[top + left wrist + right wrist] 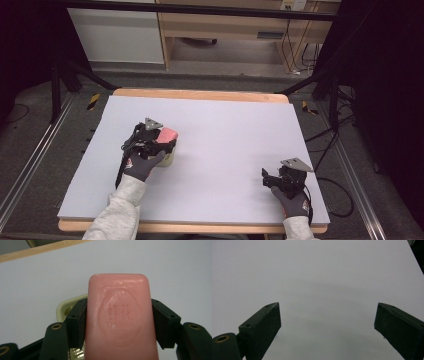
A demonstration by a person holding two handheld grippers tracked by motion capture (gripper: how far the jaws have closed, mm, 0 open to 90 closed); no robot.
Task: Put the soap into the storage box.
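Pink rectangular soap bar (121,317) pinched by left tongs (161,141) above pale yellow dish (65,308); right tongs (327,327) spread, at 4 o'clock on surface (225,130).

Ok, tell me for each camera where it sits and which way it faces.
High view: above the person's side, facing forward and down on the table; gloved hands, both grippers.
Left gripper view: on the left gripper, along jaws clamping the pink soap over a cream dish.
Right gripper view: on the right gripper, open jaws over bare table.
Shared: soap, dish.
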